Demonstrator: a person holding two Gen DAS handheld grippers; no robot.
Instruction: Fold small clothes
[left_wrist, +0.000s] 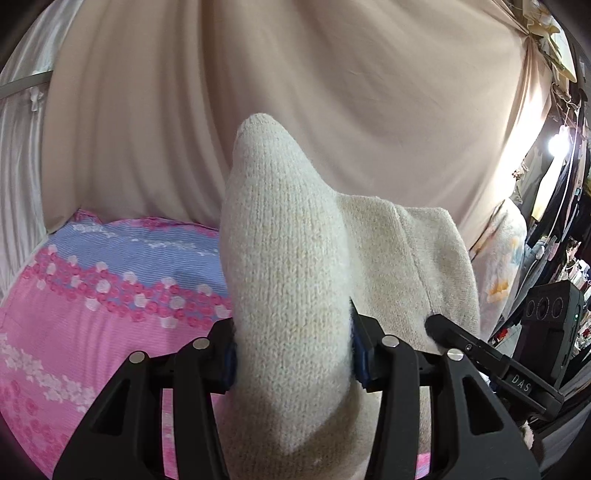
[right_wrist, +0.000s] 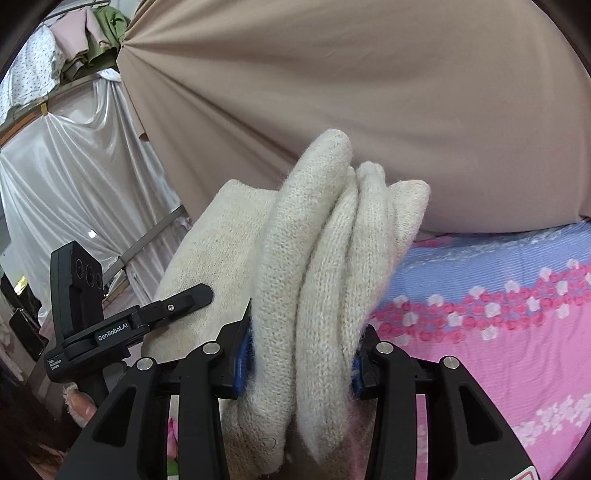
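A cream knitted garment (left_wrist: 288, 266) is held up in the air between both grippers, above a pink and blue flowered bedspread (left_wrist: 92, 295). My left gripper (left_wrist: 293, 354) is shut on one thick fold of it. My right gripper (right_wrist: 301, 354) is shut on several bunched folds of the same garment (right_wrist: 314, 258). The right gripper's finger (left_wrist: 454, 336) shows at the garment's right edge in the left wrist view. The left gripper's finger (right_wrist: 181, 301) shows at its left edge in the right wrist view.
A beige curtain (left_wrist: 332, 74) hangs behind the bed. White satin drapes (right_wrist: 74, 166) hang to the left. The bedspread (right_wrist: 498, 295) lies below. Clothes and a bright lamp (left_wrist: 557, 144) crowd the far right.
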